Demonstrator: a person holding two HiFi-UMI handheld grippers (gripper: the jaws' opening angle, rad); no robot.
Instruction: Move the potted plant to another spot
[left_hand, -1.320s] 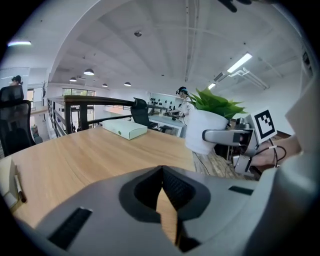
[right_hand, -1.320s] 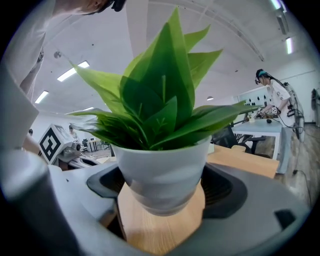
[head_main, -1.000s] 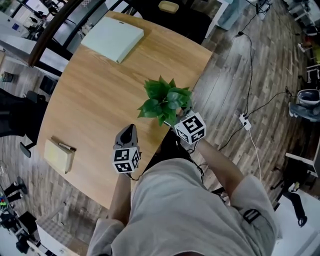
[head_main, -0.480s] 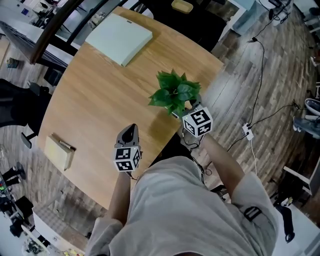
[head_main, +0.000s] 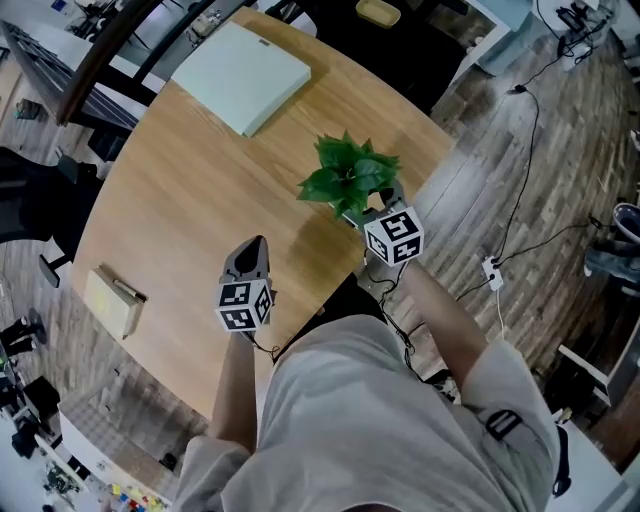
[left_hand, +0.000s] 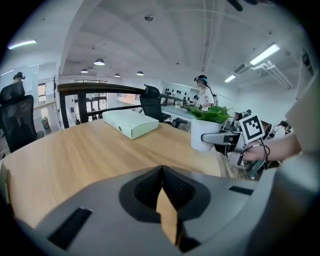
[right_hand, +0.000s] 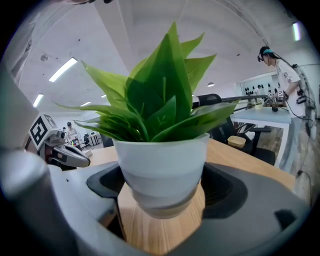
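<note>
As the right gripper (head_main: 368, 212) clasps the potted plant (head_main: 350, 178), the left gripper (head_main: 256, 246) hovers.

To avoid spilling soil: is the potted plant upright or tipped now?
Upright. The potted plant shows a level rim, and its leaves rise straight up.

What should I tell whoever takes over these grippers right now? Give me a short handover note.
Left hand-held gripper: jaws together, empty, above the table.
Right hand-held gripper: shut on the white pot of the potted plant, near the table's edge on the person's right.
Done: the plant is gripped. I cannot tell whether the pot is off the wood.
Left to do: take it to another spot on the table, set it down upright, then open the jaws.
</note>
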